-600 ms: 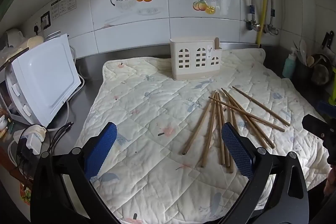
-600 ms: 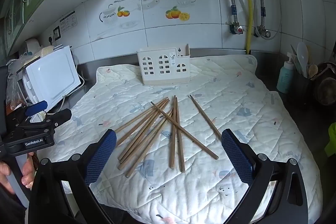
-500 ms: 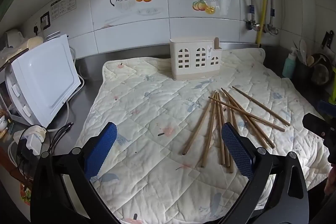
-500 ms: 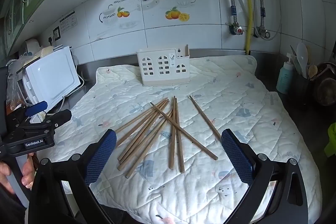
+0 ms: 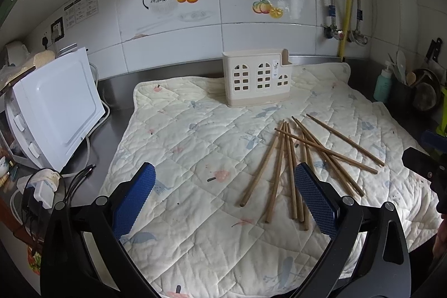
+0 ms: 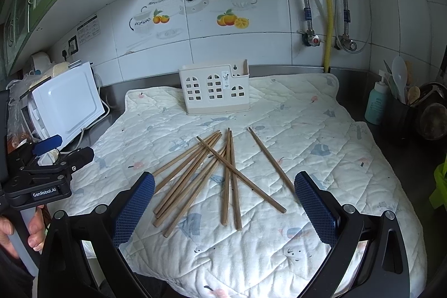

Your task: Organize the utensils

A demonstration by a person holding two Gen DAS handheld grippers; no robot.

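Observation:
Several brown wooden chopsticks (image 5: 303,155) lie loosely crossed on a cream quilted mat (image 5: 195,147); they also show in the right wrist view (image 6: 215,172). A cream plastic utensil holder (image 5: 257,81) with window cut-outs stands upright at the mat's back edge, and shows in the right wrist view (image 6: 215,92). My left gripper (image 5: 223,186) is open and empty above the mat's front, left of the chopsticks. My right gripper (image 6: 223,194) is open and empty above the near ends of the chopsticks.
A white appliance (image 5: 53,113) with cables and a plug (image 5: 42,189) stands left of the mat. A soap bottle (image 6: 375,105) and a pot of kitchen tools (image 6: 402,94) stand at the right. Pipes and valves (image 6: 327,38) run down the tiled wall.

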